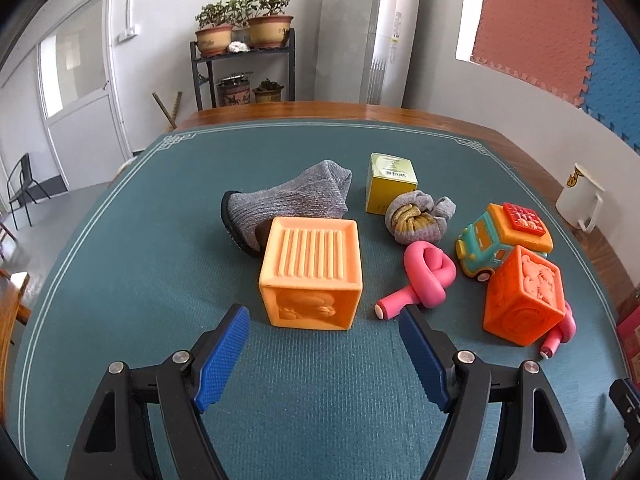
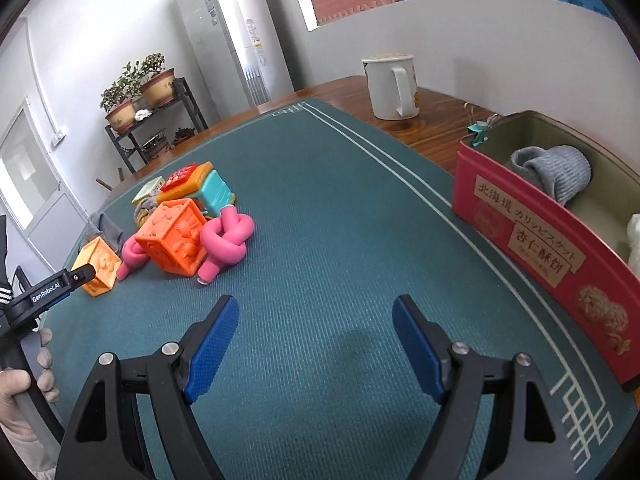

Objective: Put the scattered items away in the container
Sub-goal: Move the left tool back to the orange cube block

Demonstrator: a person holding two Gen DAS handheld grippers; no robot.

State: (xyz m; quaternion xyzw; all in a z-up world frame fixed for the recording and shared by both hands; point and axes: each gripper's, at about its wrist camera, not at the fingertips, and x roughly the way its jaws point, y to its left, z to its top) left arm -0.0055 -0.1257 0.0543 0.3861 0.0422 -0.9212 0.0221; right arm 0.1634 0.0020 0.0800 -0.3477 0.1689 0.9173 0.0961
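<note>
Lying just beyond the left gripper's open jaws, light-orange block

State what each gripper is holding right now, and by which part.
Nothing is held. The left gripper stands open just short of the light orange cube, pads not touching it. The right gripper is open over bare green mat.

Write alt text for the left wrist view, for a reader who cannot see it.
The open left gripper points at a light orange toy block on a green mat, nothing between its fingers. Behind lie a grey sock, a yellow box, a balled sock, pink knotted tubes, a toy car and a darker orange block.
</note>
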